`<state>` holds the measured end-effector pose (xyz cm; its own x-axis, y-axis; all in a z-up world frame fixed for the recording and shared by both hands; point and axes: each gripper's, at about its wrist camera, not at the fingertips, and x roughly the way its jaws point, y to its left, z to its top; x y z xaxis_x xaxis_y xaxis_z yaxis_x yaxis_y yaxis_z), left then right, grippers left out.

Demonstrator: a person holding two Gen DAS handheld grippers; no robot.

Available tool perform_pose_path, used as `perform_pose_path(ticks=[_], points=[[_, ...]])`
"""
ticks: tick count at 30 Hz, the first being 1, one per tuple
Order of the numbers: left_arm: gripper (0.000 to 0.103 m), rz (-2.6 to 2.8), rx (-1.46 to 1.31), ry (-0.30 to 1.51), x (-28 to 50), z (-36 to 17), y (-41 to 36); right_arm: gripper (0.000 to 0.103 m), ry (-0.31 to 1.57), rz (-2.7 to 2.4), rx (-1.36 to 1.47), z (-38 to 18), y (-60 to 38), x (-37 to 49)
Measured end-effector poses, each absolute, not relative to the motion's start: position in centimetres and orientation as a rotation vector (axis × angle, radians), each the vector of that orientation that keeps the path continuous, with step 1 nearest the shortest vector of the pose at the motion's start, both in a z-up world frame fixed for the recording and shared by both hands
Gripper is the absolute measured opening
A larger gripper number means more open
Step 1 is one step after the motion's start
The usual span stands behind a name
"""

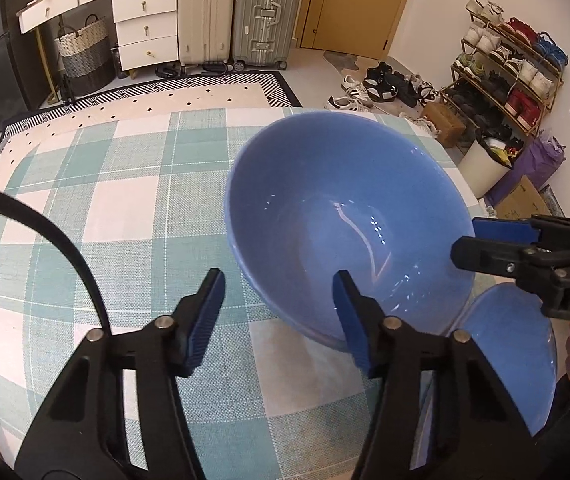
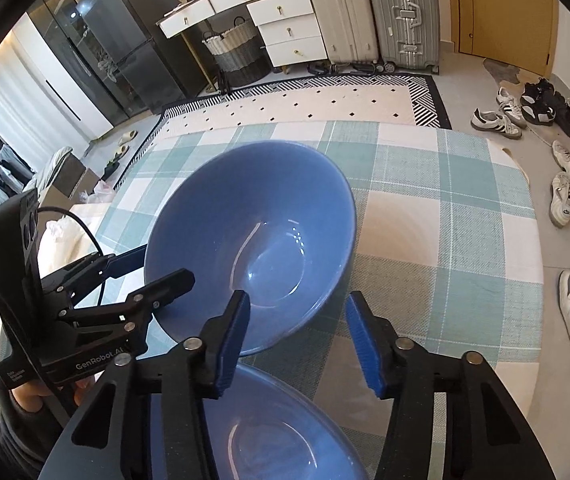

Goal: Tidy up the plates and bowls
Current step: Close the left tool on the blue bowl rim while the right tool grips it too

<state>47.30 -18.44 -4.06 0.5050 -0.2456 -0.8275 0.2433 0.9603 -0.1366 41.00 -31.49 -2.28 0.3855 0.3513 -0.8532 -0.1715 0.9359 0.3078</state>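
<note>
straddling the rim of a large blue bowl from two sides, both tongs stand spread, with no pad pressed on the wall. the bowl is glossy, plain mid-blue inside and out, deep, with a thin rim and a small flat bottom that carries white glints and one curved streak of reflected light. it fills the centre right of the left wrist view and the centre of the right wrist view, resting on a checked tablecloth of teal, white and pale pink squares.

the left gripper has one blue ribbed pad inside the bowl and the other outside, the rim between them. the right gripper stands likewise at the lower middle of its view, jaws apart around the near rim.

a second blue bowl, shallower, sits at the bottom of that frame, just beside the large one.

white lettering "genrobot.ai" reads on the left gripper's body at lower left of the right wrist view; smaller print below it is too small to read. "da" shows on the right gripper at the right edge of the left wrist view, cut off.

the large bowl's mouth faces up; being round, it has no long axis.
</note>
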Motion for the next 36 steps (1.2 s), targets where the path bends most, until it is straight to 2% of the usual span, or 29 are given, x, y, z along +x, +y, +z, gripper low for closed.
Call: perform_pose_path(ticks=[2, 3, 4, 5, 10, 12, 18, 25, 36], points=[[0.043, -0.297, 0.012, 1.003, 47.5, -4.2, -18.8, 0.049, 1.133, 0.336, 0.180, -2.4, -31.3, 41.1], [0.035, -0.295, 0.022, 1.002, 47.5, -4.3, -18.9, 0.046, 1.135, 0.340, 0.183, -2.5, -31.2, 41.1], [0.033, -0.288, 0.040, 0.996, 47.6, -4.3, -19.2, 0.044, 1.136, 0.343, 0.181, -2.6, -31.1, 41.2], [0.033, -0.286, 0.048, 0.992, 47.6, -4.3, -19.4, 0.040, 1.140, 0.344, 0.179, -2.7, -30.9, 41.2], [0.029, -0.288, 0.021, 0.999, 48.2, -4.3, -19.0, 0.035, 1.161, 0.325, 0.161, -3.4, -30.6, 41.4], [0.028, -0.287, 0.015, 0.997, 48.3, -4.2, -18.8, 0.028, 1.163, 0.312, 0.161, -3.6, -30.7, 41.4], [0.023, -0.275, 0.007, 0.993, 48.2, -4.3, -18.4, 0.026, 1.155, 0.296, 0.151, -3.6, -30.5, 41.4], [0.022, -0.267, -0.008, 0.970, 47.9, -3.7, -17.5, 0.024, 1.117, 0.287, 0.136, -2.8, -30.0, 41.4], [0.022, -0.230, -0.003, 0.853, 46.0, 0.4, -15.8, 0.024, 1.018, 0.293, 0.065, 1.2, -28.0, 40.1]])
